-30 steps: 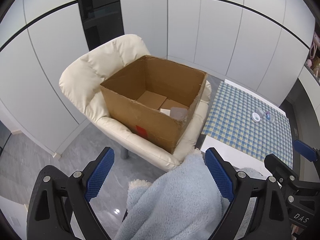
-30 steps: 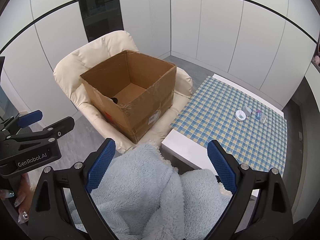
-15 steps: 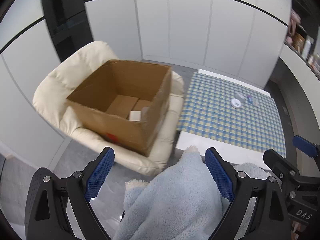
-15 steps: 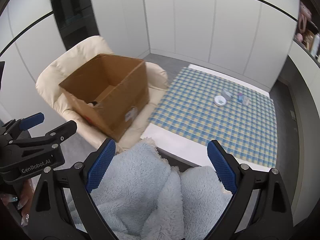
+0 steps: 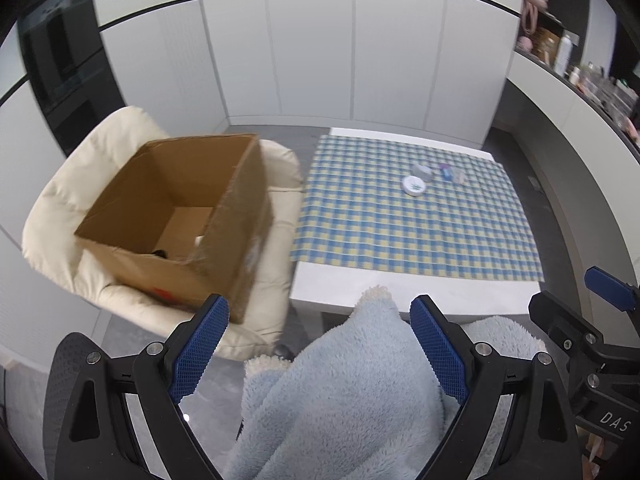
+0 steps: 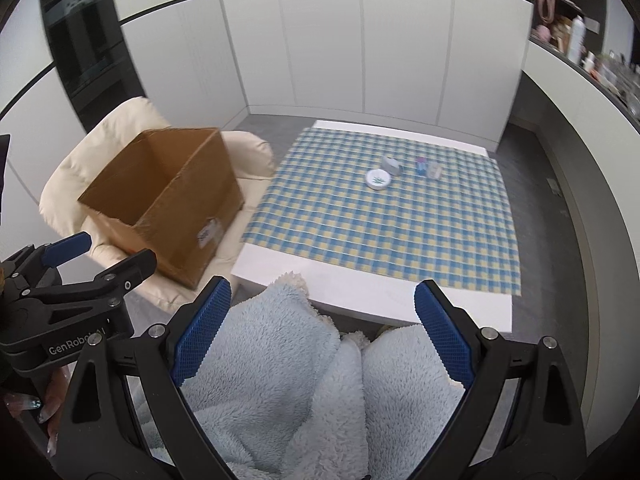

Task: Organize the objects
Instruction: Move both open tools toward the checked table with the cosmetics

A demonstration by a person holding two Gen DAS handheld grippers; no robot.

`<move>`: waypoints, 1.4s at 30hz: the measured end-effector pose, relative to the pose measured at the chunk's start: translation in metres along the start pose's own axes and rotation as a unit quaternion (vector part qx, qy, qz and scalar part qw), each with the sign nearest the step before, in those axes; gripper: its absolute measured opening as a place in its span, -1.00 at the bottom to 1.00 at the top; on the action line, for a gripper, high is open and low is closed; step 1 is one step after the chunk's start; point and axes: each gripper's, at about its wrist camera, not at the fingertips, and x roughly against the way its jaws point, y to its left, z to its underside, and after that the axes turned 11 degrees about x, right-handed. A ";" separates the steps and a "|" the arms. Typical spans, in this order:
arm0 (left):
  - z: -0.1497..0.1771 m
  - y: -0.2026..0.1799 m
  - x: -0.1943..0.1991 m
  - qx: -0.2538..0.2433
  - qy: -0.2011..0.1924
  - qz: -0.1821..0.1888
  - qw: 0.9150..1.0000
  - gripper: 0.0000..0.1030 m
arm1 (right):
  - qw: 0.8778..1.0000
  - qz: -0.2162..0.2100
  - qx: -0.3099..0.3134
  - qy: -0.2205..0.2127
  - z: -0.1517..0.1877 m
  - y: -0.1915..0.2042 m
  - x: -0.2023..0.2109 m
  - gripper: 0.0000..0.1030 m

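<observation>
Box (image 5: 176,216) ahead-left of your spread, unclenched jaws holds small items; table edge (image 6: 372,300) just ahead, fleece (image 6: 280,380) beneath.

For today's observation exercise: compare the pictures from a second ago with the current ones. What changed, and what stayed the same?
Both views have swung from the cardboard box on the cream armchair toward the checked tablecloth, so both hands turned that way. Nothing was grasped or released. The left gripper and right gripper remain open above the light-blue fleece; the small containers on the cloth have not moved.
</observation>
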 end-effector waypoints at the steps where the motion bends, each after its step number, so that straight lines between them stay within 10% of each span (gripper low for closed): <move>1: 0.001 -0.006 -0.002 -0.006 0.003 0.004 1.000 0.80 | 1.000 0.003 -0.005 0.000 0.002 -0.005 0.002 0.84; 24: -0.002 -0.065 -0.031 -0.062 0.013 0.034 0.997 0.80 | 0.995 0.049 -0.083 0.013 0.039 -0.077 0.003 0.84; 42: -0.045 -0.095 -0.120 -0.044 0.029 0.021 0.998 0.80 | 0.989 0.066 -0.127 0.031 0.024 -0.148 -0.076 0.84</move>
